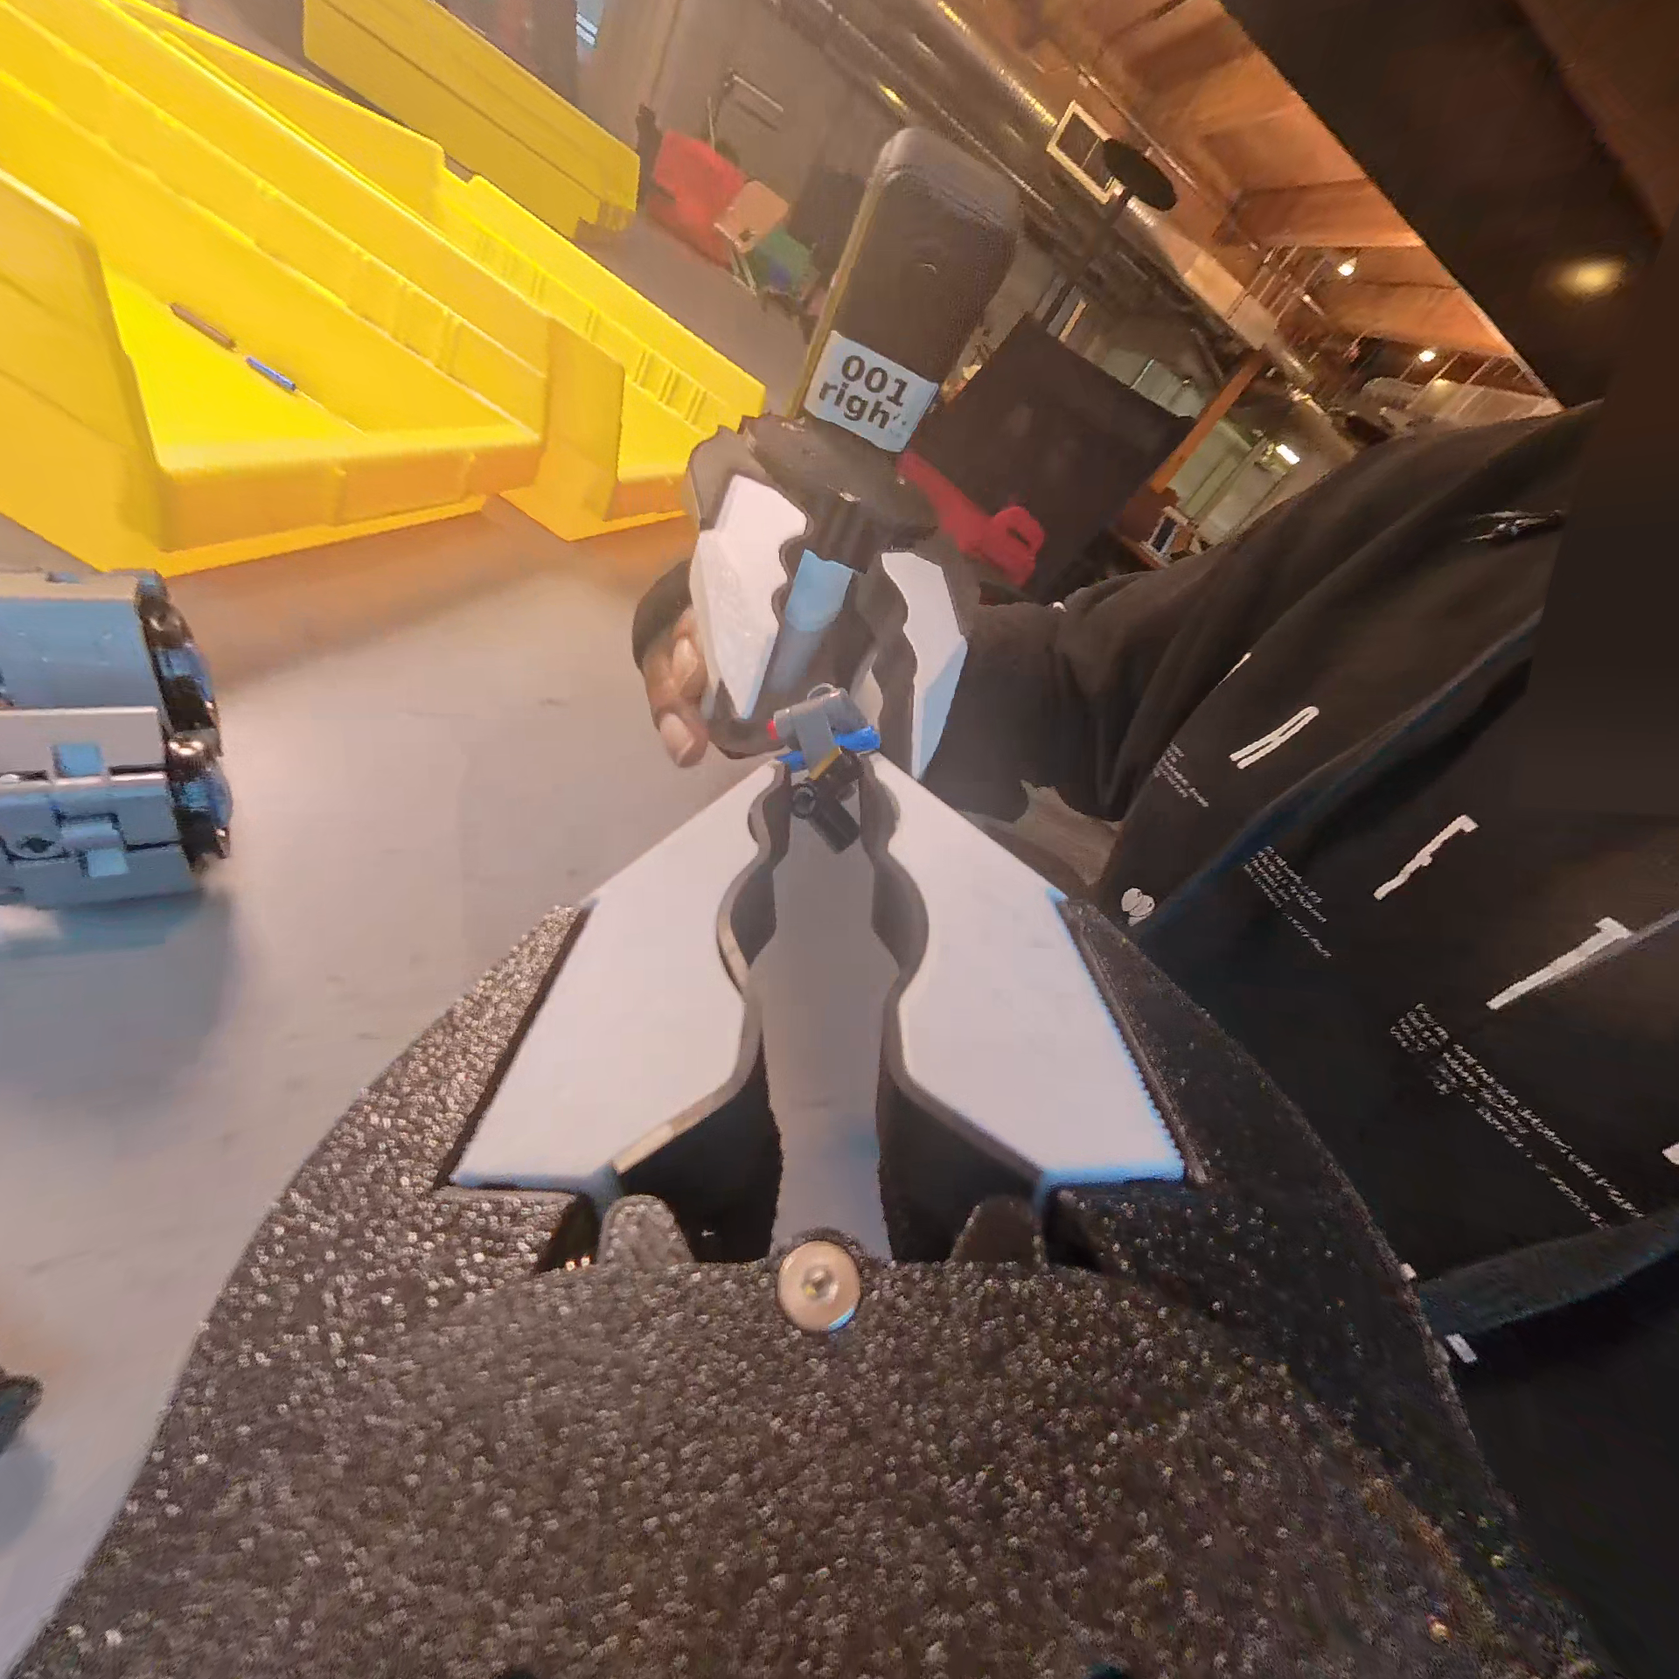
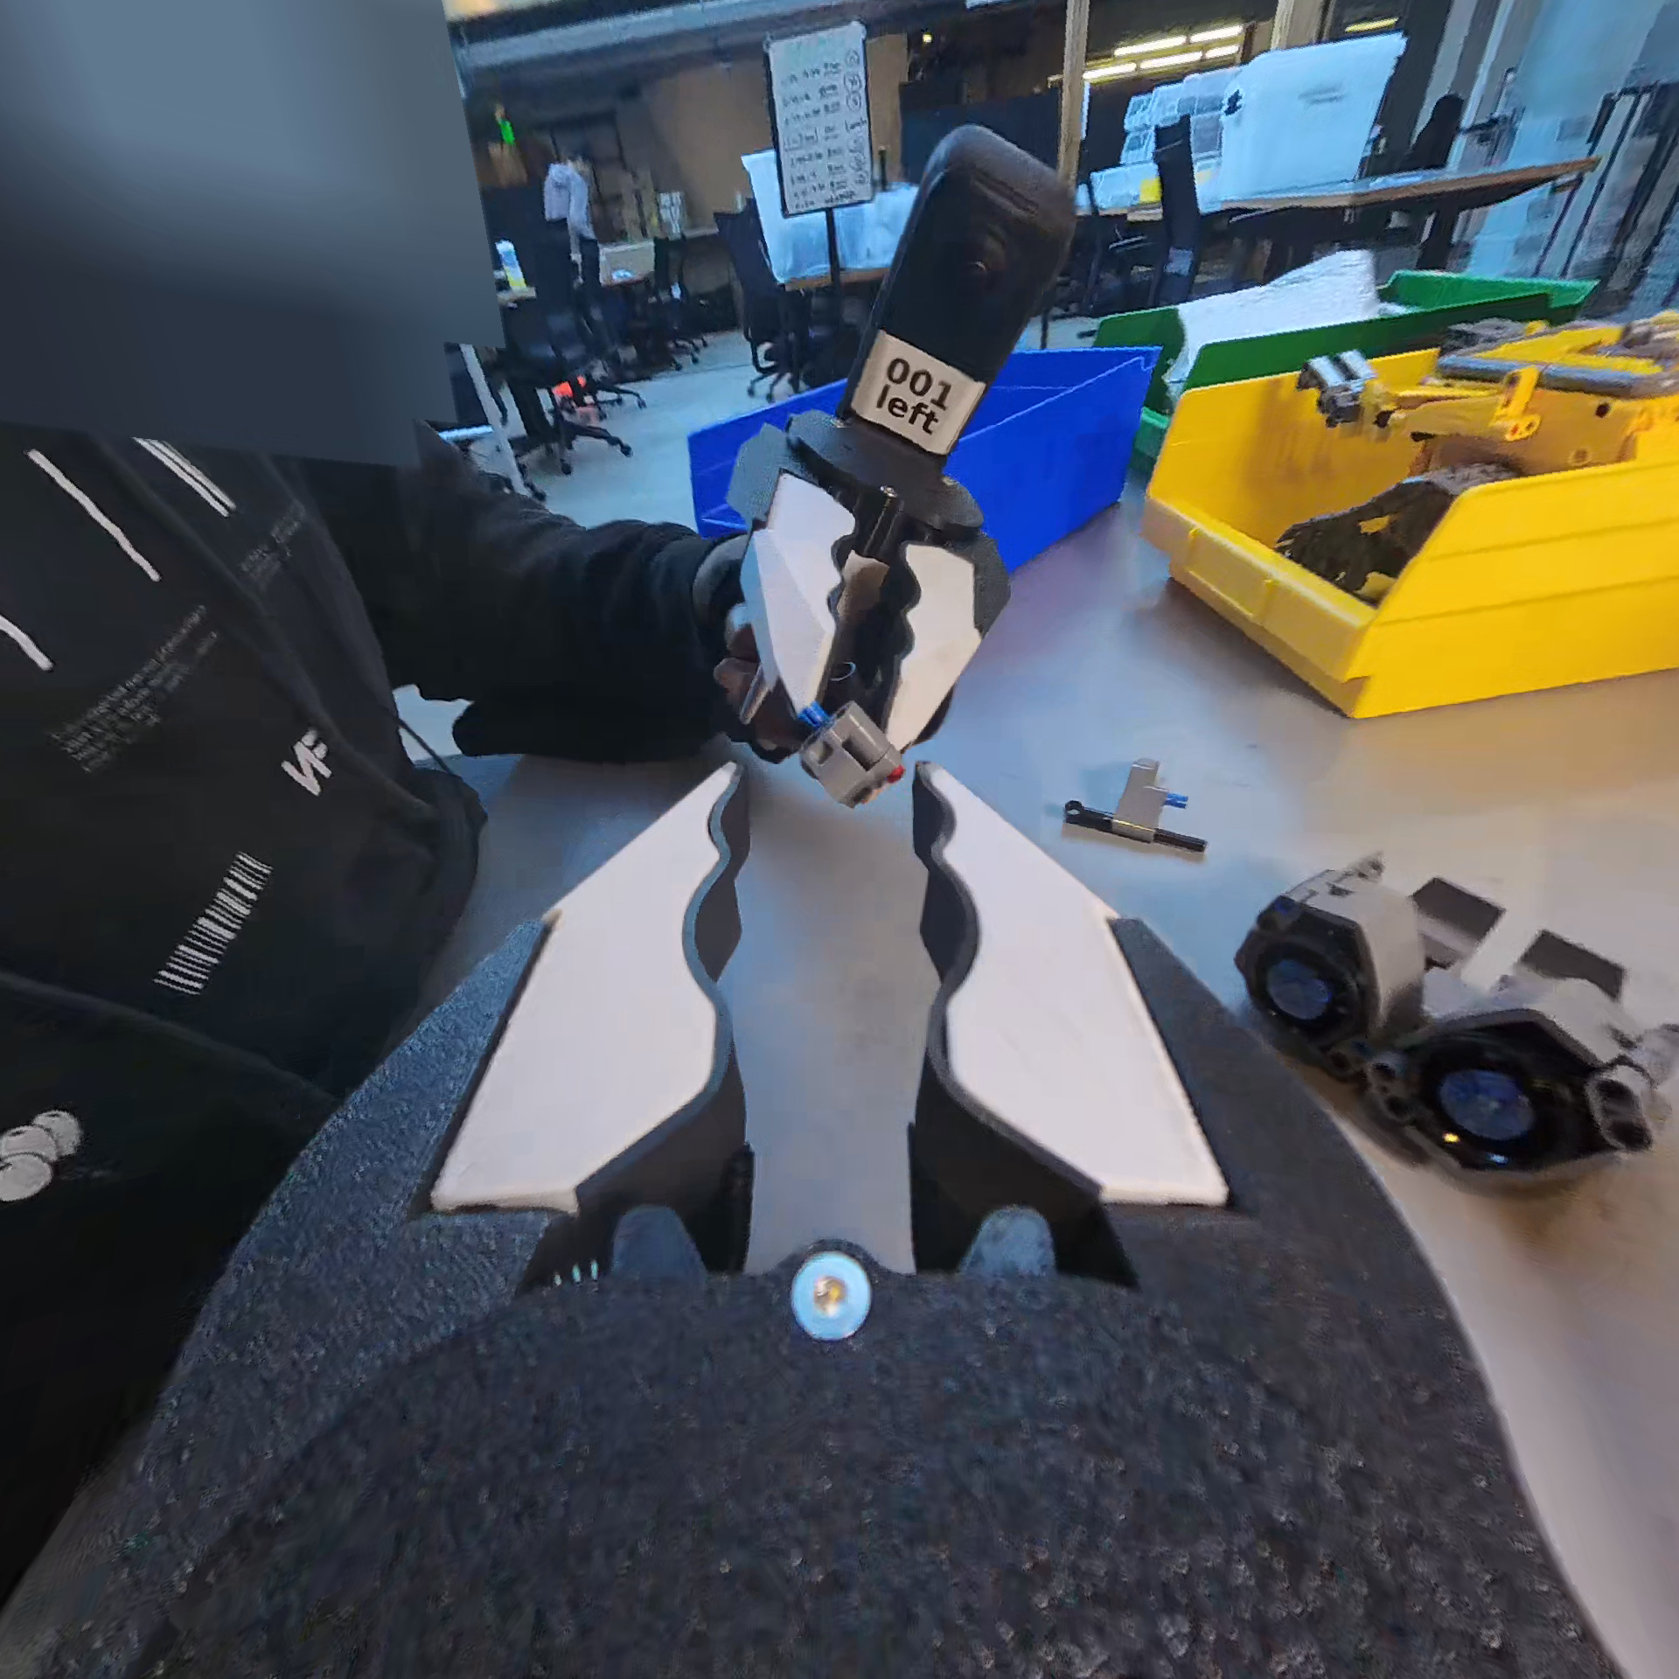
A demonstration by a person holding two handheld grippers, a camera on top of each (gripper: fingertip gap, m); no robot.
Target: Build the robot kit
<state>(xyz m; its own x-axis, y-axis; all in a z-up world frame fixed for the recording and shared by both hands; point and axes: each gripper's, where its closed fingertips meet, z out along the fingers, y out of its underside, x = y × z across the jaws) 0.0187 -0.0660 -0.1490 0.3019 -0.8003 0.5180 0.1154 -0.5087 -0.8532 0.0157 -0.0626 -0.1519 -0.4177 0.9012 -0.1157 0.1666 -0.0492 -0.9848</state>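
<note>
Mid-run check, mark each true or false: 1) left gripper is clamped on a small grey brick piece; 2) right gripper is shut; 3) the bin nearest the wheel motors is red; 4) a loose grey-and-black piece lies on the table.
1) True: the left gripper pinches the small grey piece.
2) False: the right gripper is open and empty.
3) False: the bin is yellow.
4) True: the loose piece lies on the table, apart from both grippers.

Right gripper has its fingers spread apart, nothing between them. Just past the tips, the left gripper pinches a small grey block with blue and red bits. On the table: two grey motors, a small grey-and-black part, a yellow bin.
</note>
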